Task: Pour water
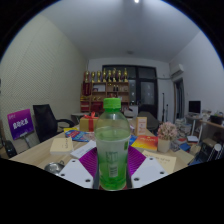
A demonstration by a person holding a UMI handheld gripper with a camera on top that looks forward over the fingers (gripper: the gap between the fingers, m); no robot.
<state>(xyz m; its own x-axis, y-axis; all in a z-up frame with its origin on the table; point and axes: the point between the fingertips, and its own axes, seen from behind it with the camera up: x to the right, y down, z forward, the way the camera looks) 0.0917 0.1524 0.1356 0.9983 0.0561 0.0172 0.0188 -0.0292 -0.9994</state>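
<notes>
A clear bottle of green liquid with a green cap stands upright between the fingers of my gripper. Both purple pads press against its lower sides, so the gripper is shut on it. The bottle appears lifted above the table, which lies below and beyond it. Its base is hidden behind the fingers.
The long table holds papers, colourful books and small items. Black office chairs stand to the left, near a purple sign. A shelf of bottles lines the far wall, beside a dark doorway.
</notes>
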